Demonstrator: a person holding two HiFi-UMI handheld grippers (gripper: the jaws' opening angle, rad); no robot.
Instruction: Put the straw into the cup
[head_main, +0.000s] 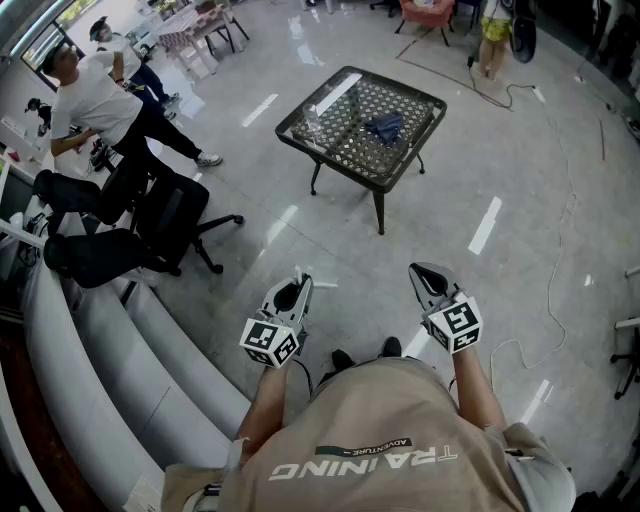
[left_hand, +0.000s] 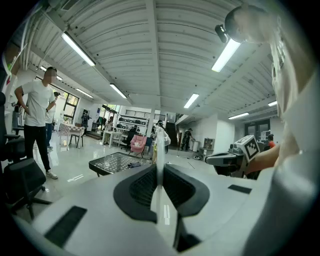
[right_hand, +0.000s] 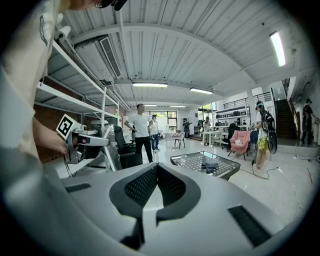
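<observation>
The left gripper (left_hand: 159, 169) has its fingers pinching the straw (left_hand: 159, 145), which stands upright at the centre of its view. The right gripper (right_hand: 156, 169) has its fingers pressed together, empty. In the head view's upper centre, a clear cup (head_main: 313, 119) stands on the counter (head_main: 345, 145), well apart from both.

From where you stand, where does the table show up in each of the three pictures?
Head view: table in the upper middle, out on the floor ahead.
Left gripper view: table left of centre, in the middle distance.
Right gripper view: table right of centre, in the middle distance.
Shared landmark: the pink chair beyond the table.
</observation>
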